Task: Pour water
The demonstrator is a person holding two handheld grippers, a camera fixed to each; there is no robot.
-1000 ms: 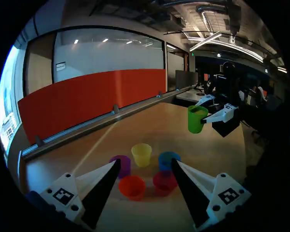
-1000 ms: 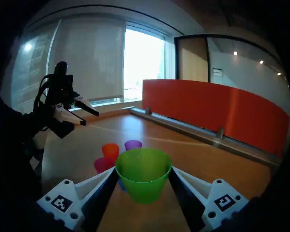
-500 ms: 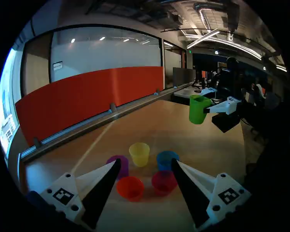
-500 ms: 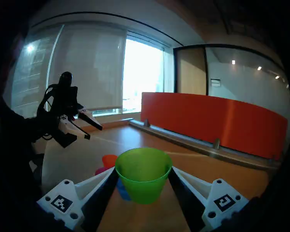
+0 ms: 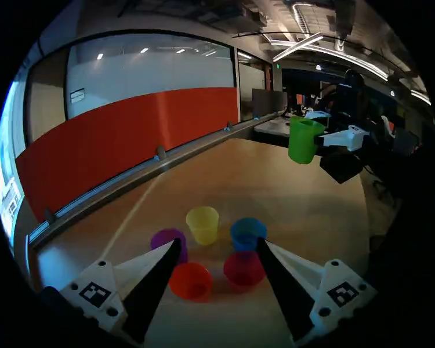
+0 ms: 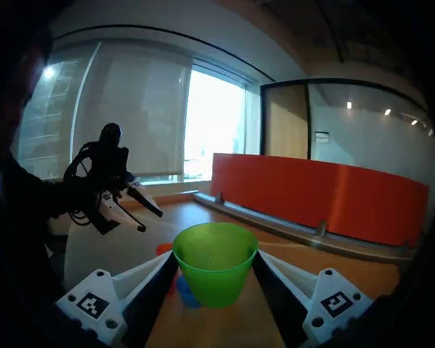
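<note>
While green cup (image 6: pixel 216 272) hangs aloft: right gripper (image 6: pixel 214 255) clamps it upright, both fingers pressing.
Left gripper (image 5: pixel 217 240): spread wide, empty, above small cups (image 5: pixel 202 224).
Advice: descend over one cup, tilt slowly.

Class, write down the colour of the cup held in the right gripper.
Green. The cup sits between the right gripper's fingers, clearest in the right gripper view.

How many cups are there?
6. On the table: yellow cup at the back, purple cup left, blue cup right, orange cup and red cup nearest. The right gripper holds the green cup in the air. None seems hidden.
</note>
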